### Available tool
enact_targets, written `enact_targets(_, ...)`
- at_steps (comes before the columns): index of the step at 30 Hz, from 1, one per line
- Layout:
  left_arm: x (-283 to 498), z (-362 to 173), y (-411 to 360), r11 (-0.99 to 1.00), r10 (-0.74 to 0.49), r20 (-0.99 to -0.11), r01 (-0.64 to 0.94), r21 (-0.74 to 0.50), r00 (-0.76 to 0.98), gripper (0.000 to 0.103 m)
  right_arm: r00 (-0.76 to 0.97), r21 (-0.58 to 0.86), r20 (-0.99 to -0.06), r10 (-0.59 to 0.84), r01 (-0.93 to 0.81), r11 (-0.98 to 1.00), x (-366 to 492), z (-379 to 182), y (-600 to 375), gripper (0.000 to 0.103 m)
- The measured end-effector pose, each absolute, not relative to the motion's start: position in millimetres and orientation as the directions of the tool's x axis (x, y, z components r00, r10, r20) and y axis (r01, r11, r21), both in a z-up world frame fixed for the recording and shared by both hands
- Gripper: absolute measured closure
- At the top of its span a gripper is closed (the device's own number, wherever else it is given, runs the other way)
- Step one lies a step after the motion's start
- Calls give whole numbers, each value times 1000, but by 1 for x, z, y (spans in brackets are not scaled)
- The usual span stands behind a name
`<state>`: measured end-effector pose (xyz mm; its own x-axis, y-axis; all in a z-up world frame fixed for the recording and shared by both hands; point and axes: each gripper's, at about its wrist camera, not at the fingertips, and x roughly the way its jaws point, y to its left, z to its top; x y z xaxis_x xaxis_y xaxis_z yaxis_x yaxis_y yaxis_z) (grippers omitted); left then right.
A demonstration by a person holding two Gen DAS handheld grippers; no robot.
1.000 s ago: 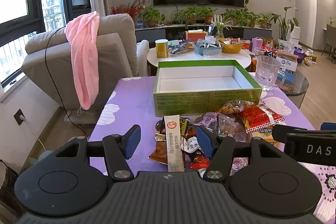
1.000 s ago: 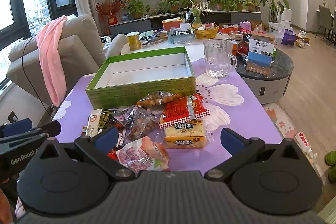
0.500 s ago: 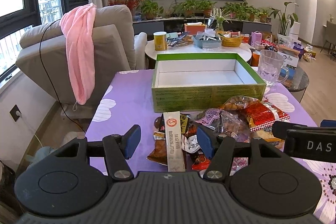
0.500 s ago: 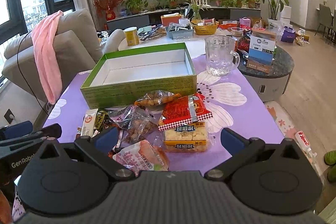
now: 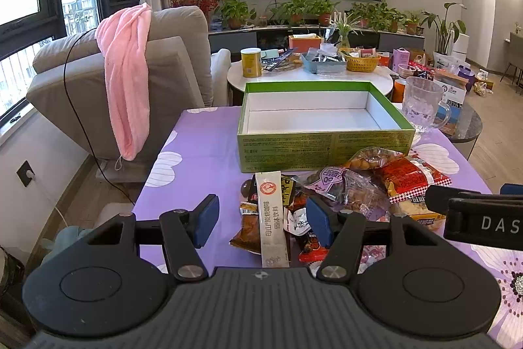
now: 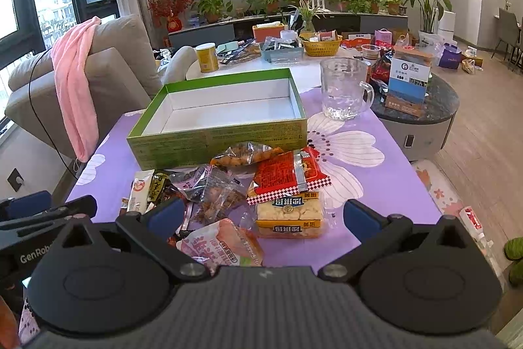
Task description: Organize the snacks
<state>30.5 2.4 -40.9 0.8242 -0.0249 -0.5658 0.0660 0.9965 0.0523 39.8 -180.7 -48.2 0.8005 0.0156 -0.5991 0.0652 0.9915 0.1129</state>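
At far left we see a pink towel (image 5: 126, 80) draped over a grey armchair (image 5: 176, 67). Our left gripper (image 5: 261, 216) hovers over the near left part of the snack pile (image 5: 330, 195), its jaws spread wide and pressing on nothing; a long white sachet (image 5: 271, 218) lies on the purple tablecloth (image 5: 196, 146) in the gap between them, pointing away from us, with small dark and red packets around it. Just beyond the pile sits the green box (image 5: 313, 149), open, its white inside bare. To the right, our right gripper (image 6: 263, 216) is also spread wide and grips nothing; below its gap lie a yellow cracker pack (image 6: 289, 213) and, nearer, a pink wrapped snack (image 6: 222, 246). A red packet (image 6: 287, 174) and a clear bag of nuts (image 6: 245, 154) lie between these and the box wall. Far right of the box stands a glass mug (image 6: 343, 90) on the cloth.
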Motion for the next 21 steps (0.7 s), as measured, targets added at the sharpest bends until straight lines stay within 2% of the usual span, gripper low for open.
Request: enact_targets(21,9,-30,2,997,-20,-534,58,54,845,47,825,119,-564,28,48,992,22,-39,-180,22)
